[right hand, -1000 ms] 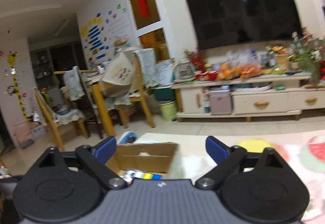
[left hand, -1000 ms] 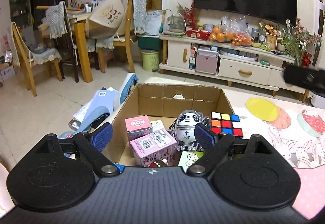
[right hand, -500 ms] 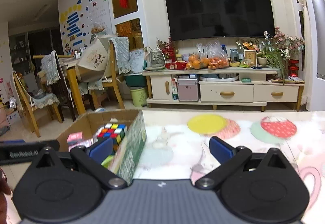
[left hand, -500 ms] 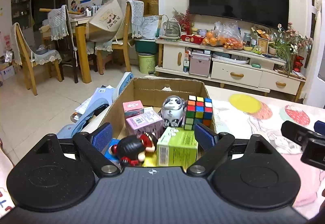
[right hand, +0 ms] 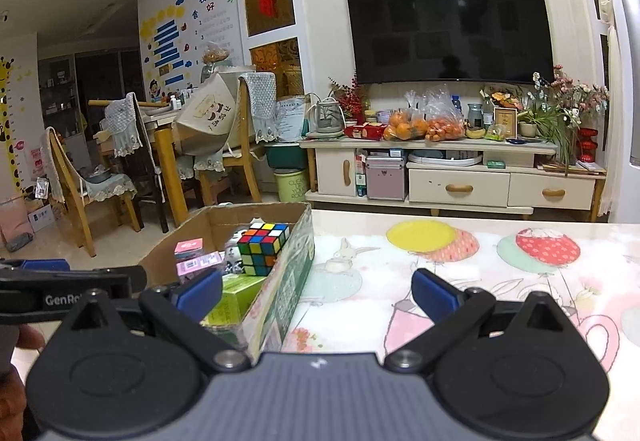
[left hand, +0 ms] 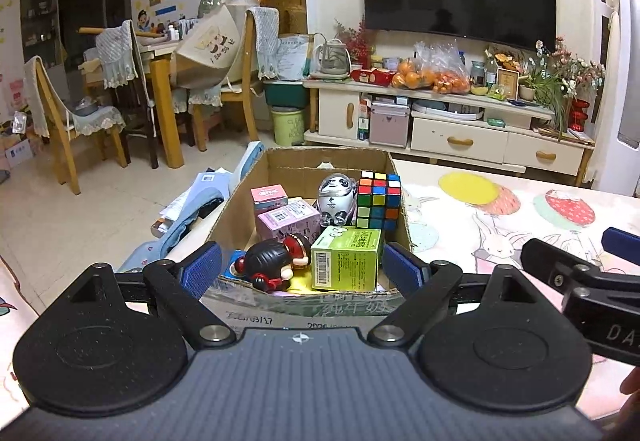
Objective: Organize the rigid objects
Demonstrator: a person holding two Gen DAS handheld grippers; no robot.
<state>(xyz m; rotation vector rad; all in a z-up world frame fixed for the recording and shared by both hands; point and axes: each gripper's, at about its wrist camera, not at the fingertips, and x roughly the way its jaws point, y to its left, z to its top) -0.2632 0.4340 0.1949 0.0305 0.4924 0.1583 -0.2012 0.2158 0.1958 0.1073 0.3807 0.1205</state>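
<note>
A cardboard box (left hand: 236, 205) stands on the table's left end and holds a Rubik's cube (left hand: 378, 199), a silver panda figure (left hand: 337, 197), two pink boxes (left hand: 286, 219), a green box (left hand: 346, 263) and a black-haired doll (left hand: 272, 264). My left gripper (left hand: 304, 271) is open and empty, just before the box's near wall. My right gripper (right hand: 318, 295) is open and empty, to the right of the box (right hand: 298, 265); the cube (right hand: 262, 247) shows there too. The right gripper also shows in the left wrist view (left hand: 580, 261).
The table wears a cartoon-print cloth (right hand: 460, 273). Clothes and papers (left hand: 192, 209) lie left of the box. Beyond the table are a TV cabinet (left hand: 440, 125), a dining table with chairs (left hand: 160, 81) and a green bin (left hand: 289, 127).
Both grippers have pulled back and up from the box. The left view shows the whole box from farther away. The right gripper has swung right, over the tablecloth.
</note>
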